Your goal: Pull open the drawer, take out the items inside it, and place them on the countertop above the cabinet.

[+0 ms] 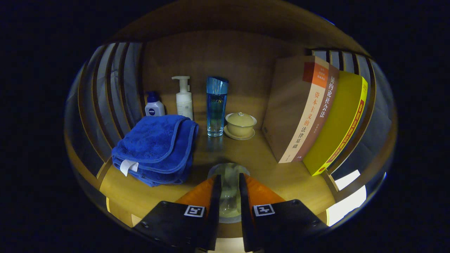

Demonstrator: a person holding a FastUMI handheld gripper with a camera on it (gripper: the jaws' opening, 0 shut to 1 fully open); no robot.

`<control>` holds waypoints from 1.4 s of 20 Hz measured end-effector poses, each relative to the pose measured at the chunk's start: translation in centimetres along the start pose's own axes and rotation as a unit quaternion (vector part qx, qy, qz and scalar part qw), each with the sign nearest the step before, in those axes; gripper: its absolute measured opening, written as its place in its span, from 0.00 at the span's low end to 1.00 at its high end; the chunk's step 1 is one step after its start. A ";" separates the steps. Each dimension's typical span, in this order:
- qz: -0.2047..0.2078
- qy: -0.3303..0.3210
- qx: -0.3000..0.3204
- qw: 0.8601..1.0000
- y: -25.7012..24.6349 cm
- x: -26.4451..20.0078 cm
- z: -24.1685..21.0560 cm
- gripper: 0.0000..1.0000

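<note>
My gripper point(230, 182) is shut on a clear glass cup point(229, 191) held between its two fingers, just above the front part of the wooden countertop point(267, 165). The cup's rim shows past the fingertips. On the countertop to the left of the fingers lies a folded blue towel point(156, 149) with a white tag. The drawer is hidden from this view.
Beyond the fingers stand a tall blue bottle point(216, 107), a white pump bottle point(184, 98), a small blue-and-white bottle point(154, 105) and a lidded cream cup on a saucer point(240, 125). Leaning books point(309, 112) fill the right. Slatted walls close both sides.
</note>
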State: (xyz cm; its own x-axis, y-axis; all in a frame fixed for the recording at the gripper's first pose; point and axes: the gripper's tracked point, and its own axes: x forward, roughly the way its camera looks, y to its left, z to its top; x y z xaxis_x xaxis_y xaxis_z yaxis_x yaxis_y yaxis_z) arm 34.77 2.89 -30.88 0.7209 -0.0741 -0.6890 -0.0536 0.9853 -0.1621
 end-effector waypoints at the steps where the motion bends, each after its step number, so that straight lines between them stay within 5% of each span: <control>1: 0.000 0.002 0.001 1.000 0.0 -0.1 0.0 0.43; 10: -0.002 -0.019 0.017 1.000 0.0 -1.1 0.8 0.99; 16: 0.012 -0.075 0.070 0.995 0.5 -5.6 2.7 0.99; 28: 0.022 -0.251 0.022 0.967 0.9 -23.3 7.2 0.99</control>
State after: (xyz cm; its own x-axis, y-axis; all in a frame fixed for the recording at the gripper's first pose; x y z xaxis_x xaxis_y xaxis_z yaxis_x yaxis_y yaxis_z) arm 22.90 6.65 -9.85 0.9641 0.0408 -0.2625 -0.0701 0.9922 -0.1030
